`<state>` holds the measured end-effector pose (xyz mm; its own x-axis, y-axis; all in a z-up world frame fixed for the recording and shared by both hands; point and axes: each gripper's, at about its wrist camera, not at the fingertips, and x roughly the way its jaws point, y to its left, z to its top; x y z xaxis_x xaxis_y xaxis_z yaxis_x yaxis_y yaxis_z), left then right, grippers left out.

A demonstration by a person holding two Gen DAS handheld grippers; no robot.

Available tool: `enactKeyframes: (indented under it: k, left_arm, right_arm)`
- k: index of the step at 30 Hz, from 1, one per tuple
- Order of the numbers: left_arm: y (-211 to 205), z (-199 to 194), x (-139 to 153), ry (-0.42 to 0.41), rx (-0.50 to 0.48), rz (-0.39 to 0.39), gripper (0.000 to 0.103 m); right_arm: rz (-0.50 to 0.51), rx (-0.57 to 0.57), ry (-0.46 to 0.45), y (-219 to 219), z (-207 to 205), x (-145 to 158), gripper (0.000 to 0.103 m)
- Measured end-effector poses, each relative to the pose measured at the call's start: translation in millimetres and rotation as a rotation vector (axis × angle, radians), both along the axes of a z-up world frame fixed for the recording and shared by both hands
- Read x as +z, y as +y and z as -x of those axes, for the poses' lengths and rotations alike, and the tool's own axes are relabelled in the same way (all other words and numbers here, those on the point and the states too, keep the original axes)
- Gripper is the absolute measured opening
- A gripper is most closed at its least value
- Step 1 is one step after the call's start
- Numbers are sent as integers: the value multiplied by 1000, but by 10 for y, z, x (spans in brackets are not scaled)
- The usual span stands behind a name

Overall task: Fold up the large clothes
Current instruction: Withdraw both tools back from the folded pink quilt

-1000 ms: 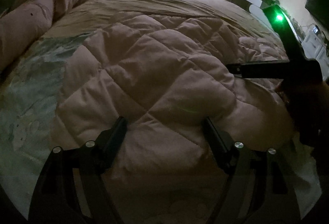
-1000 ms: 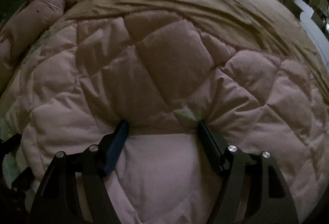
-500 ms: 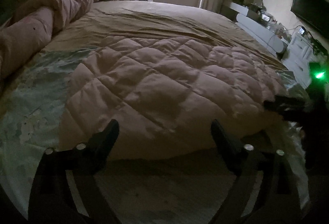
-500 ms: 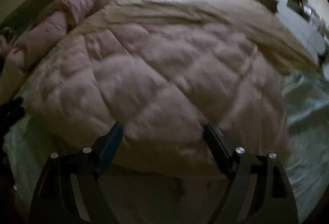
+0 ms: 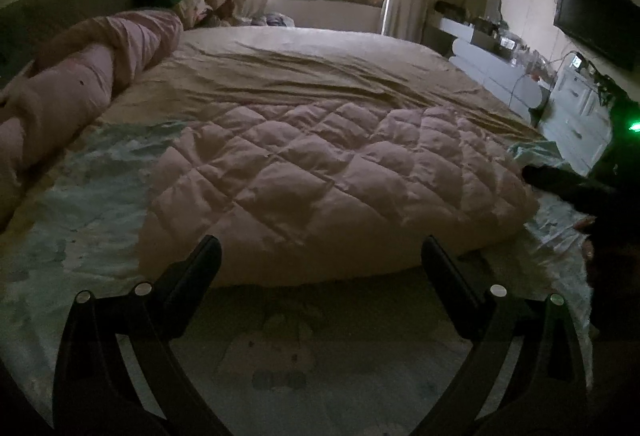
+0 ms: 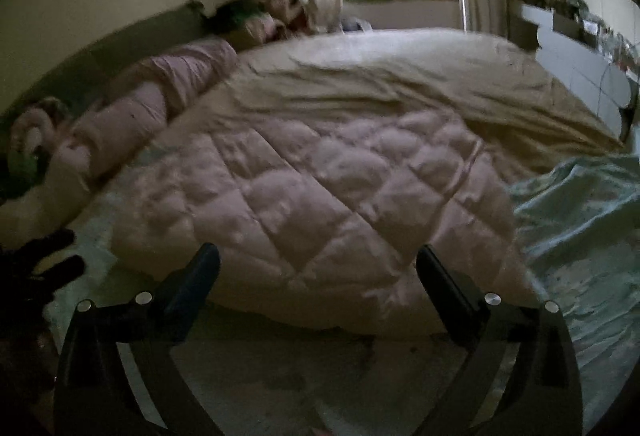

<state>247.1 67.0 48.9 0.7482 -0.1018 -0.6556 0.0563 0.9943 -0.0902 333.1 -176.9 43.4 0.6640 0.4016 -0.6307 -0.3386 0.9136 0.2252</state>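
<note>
A second ago both sets of my fingers were pressed down into the pale pink diamond-quilted padded garment point(image 5: 320, 188); now I have drawn both hands back and up, and the whole piece lies in front of me, untouched. My left gripper point(image 5: 320, 256) has its fingers spread wide with nothing between them, hanging just short of the near edge. My right gripper point(image 6: 316, 264) is the same: fingers apart, empty, its view blurred by the move.

The garment sits on the mint-green patterned sheet point(image 5: 80, 204) at the near end of the bed, with the wrinkled tan bedspread point(image 5: 304, 76) beyond it and a rolled pink duvet point(image 5: 80, 88) along the left. It reads as a thick, roughly rectangular slab with a rounded near edge, so I judge that a fold has just been laid and patted flat. Either this is near done, or one more fold across remains to make it compact.
</note>
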Motion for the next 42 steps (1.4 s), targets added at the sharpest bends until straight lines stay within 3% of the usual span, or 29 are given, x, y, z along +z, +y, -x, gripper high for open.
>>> enactKeyframes:
  k: [5, 10, 22, 42]
  left_arm:
    - [13, 209, 107, -28, 13, -8, 94]
    - [81, 385, 117, -40, 40, -17, 94]
    - [358, 681, -97, -13, 127, -64, 94]
    - [834, 1008, -484, 45, 239, -24, 94]
  right_arm:
    - [-21, 4, -65, -137, 299, 244, 99]
    - [-18, -11, -91, -240, 526, 297, 99]
    - [6, -84, -39, -426, 686, 10, 99]
    - [45, -144, 73, -568, 701, -443, 99]
